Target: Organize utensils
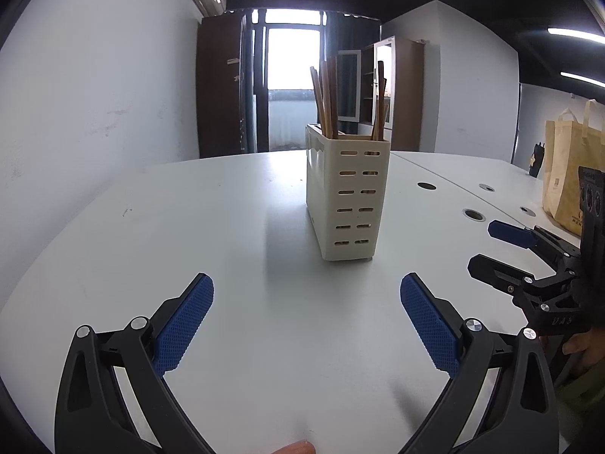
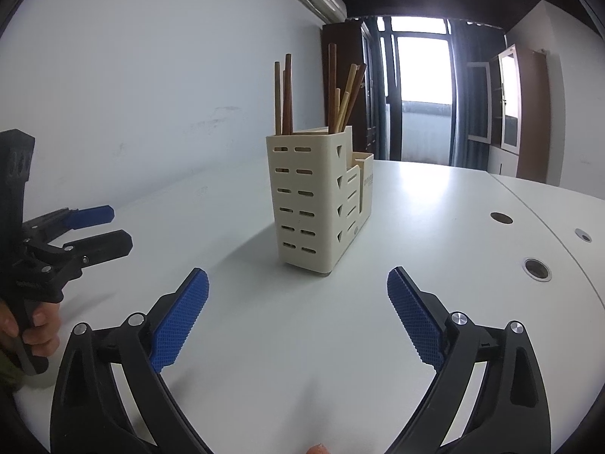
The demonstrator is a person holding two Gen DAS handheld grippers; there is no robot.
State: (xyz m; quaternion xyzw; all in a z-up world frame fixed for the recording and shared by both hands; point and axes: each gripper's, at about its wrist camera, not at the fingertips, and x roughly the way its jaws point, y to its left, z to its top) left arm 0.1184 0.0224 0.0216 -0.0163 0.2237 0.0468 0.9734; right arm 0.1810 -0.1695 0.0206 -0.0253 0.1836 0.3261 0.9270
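Both views are taken up by a cream slotted utensil holder [image 1: 346,196] standing upright on the white table [image 1: 211,227], approx. frame centre in each. Wooden chopsticks [image 2: 287,94] are seen already seated in it, tips down, tops sticking up past the rim. In the right wrist view two clusters can be told apart: one at the holder's left part, one [image 2: 342,102] further right. A lower front compartment is shown w/ nothing visible above its rim; its inside can't be seen.

No loose utensils are seen on the table in either view, so the task is judged nearly or wholly done; anything outside the frames can't be ruled out.

Axis: the chopsticks' long axes run near vertical, some fanned out & leaning towards the upper right of the right wrist view. The holder's own long side runs away from the cameras, its slotted narrow end facing them.

The left gripper [image 1: 306,317] is held wide open at the bottom of its frame, nothing betw. the blue pads [image 1: 185,325]. The right gripper [image 2: 298,314] is likewise spread wide & empty, short of the holder. Neither is touching it.
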